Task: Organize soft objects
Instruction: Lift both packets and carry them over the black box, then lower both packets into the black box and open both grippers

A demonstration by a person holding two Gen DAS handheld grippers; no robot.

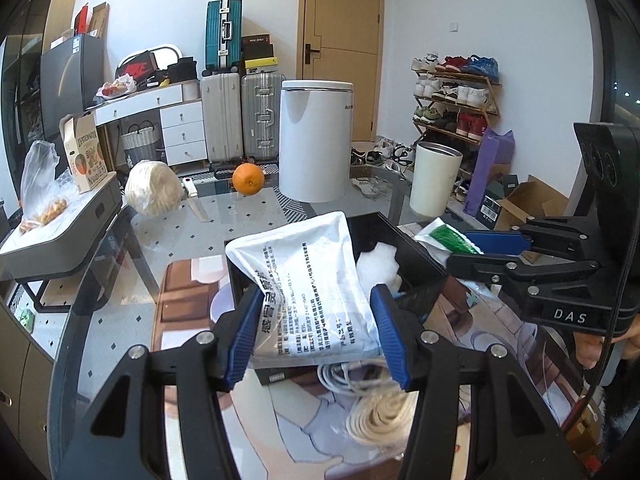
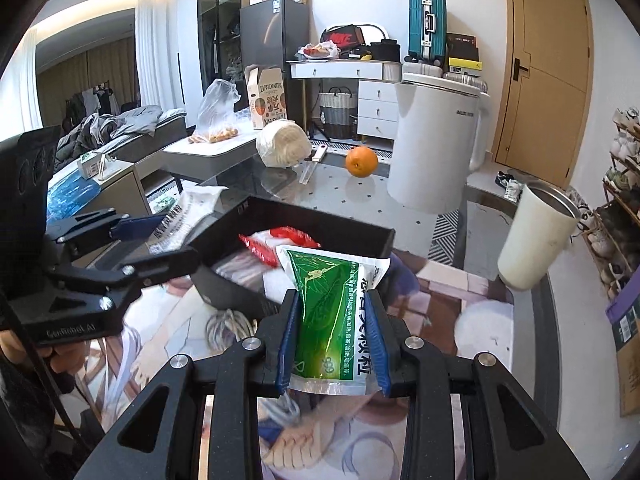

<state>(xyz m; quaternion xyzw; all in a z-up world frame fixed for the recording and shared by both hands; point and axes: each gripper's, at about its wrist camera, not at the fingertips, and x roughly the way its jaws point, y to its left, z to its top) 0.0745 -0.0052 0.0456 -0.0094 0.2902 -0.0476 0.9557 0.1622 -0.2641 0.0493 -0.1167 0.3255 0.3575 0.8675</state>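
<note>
On the left, my left gripper (image 1: 314,334) has its blue pads pinched onto a white printed plastic sachet (image 1: 304,276), jaws partly closed, sachet hanging over the near edge of the black open-top box (image 2: 304,222). Risk: slick film could slip out and land on the coiled white cable (image 1: 352,374) below instead of inside. Middle: box already holds red-and-white packets (image 2: 276,240), so a clumsy drop could snag the rim. On the right, my right gripper (image 2: 334,344) is clamped tight on a green-and-white foil pouch (image 2: 328,312), just short of the box. Both grippers sit close together; they could collide over it.
</note>
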